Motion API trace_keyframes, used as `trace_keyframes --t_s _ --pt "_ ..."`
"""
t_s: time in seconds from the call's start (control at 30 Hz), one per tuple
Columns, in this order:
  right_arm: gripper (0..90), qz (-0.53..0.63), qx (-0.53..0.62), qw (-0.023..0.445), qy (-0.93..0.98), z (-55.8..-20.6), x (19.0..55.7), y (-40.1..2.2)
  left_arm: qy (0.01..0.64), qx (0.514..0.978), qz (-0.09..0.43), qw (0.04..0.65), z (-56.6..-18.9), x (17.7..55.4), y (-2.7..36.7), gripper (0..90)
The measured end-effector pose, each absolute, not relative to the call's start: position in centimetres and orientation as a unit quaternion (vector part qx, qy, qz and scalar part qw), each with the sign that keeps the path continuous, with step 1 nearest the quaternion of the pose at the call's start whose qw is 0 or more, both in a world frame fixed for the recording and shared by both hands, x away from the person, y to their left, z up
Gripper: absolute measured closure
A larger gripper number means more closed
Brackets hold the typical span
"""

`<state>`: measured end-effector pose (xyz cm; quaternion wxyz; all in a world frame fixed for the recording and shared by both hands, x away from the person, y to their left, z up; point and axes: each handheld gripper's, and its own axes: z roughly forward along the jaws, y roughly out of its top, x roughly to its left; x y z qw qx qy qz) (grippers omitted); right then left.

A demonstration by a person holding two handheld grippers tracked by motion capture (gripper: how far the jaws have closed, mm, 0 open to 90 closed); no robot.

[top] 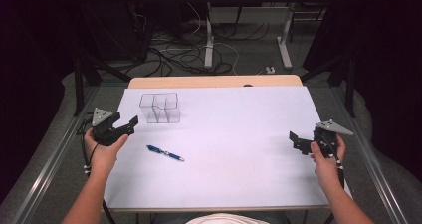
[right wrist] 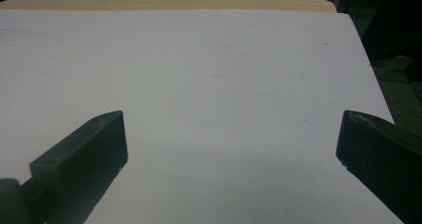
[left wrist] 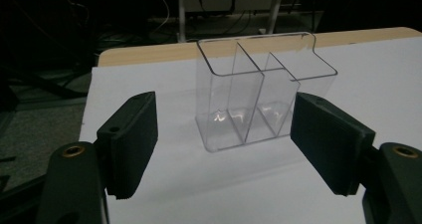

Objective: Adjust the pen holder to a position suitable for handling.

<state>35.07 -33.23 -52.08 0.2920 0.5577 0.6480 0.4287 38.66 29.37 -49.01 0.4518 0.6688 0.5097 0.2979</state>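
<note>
A clear plastic organizer (top: 160, 108) with several compartments stands upright at the back left of the white table (top: 239, 134). A blue pen (top: 164, 153) lies flat in front of it. My left gripper (top: 124, 126) is held at the table's left edge, open, jaws pointing toward the organizer (left wrist: 259, 97), which stands beyond and between the jaws without touching them. My right gripper (top: 296, 142) hovers at the right edge, open, with only bare table (right wrist: 224, 84) between its jaws (right wrist: 231, 149). Both hold nothing.
The table has a wooden strip (top: 214, 81) along its far edge. Beyond it are desk legs (top: 209, 40) and tangled cables (top: 174, 55) on the floor. Metal rails (top: 54, 154) run along both sides of the table.
</note>
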Motion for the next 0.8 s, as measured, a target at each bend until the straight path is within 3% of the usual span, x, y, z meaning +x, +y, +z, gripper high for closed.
trace_keyframes --t_s 0.1,0.47,0.8 --pt "0.0 0.424 0.555 0.286 0.655 -52.1 35.1 -33.2 0.509 0.67 0.302 0.448 -48.9 39.3 29.3 34.7" --pt "0.0 0.421 0.555 0.28 0.66 -52.4 35.1 -33.0 0.493 0.702 0.308 0.412 -47.8 42.0 29.3 41.6" --pt "0.0 0.422 0.554 0.277 0.662 -52.7 35.2 -32.9 0.489 0.722 0.293 0.391 -46.2 44.7 29.7 54.7"
